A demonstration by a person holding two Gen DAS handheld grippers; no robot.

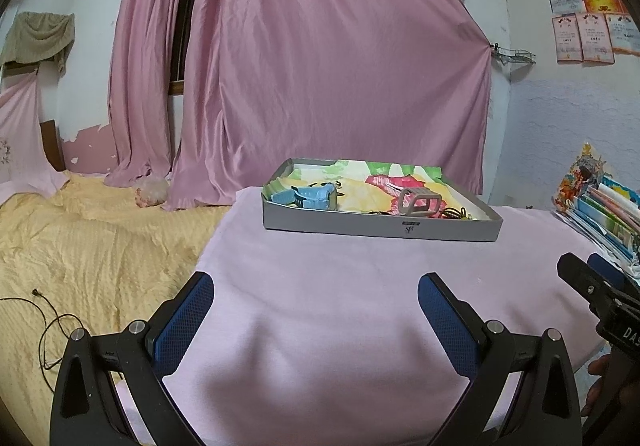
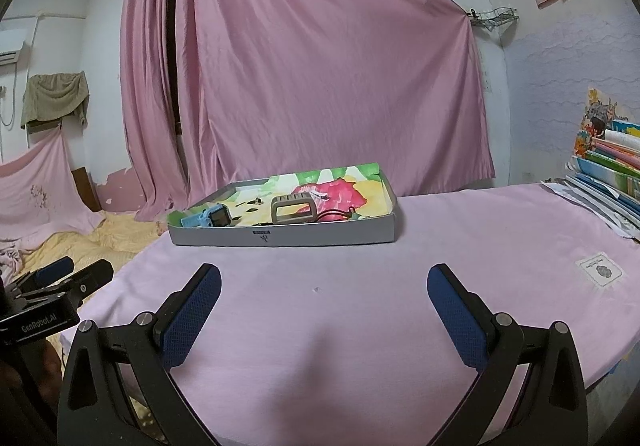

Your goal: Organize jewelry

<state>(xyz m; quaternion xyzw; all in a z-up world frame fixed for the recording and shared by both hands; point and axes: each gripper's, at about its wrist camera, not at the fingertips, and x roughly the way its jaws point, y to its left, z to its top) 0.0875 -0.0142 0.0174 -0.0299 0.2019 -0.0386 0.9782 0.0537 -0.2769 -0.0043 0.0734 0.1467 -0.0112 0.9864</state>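
A shallow grey box tray [image 1: 380, 228] [image 2: 320, 236] lined with flowered paper stands on the pink-covered table. In it lie a light blue watch [image 1: 316, 197] [image 2: 208, 217] at the left, a beige watch [image 1: 420, 202] [image 2: 294, 209] in the middle, a black cord piece [image 1: 456, 213] [image 2: 340, 214] at the right and small dark bits [image 1: 330, 183] [image 2: 256, 201] at the back. My left gripper [image 1: 316, 286] is open and empty, low over the cloth well short of the tray. My right gripper [image 2: 324, 278] is open and empty too, also short of the tray.
A stack of colourful books [image 1: 600, 213] [image 2: 608, 173] stands at the table's right edge. A yellow bedspread [image 1: 80, 238] with a black cable [image 1: 52, 326] lies left of the table. Pink curtains [image 1: 320, 65] hang behind. A white label [image 2: 600, 270] lies on the cloth.
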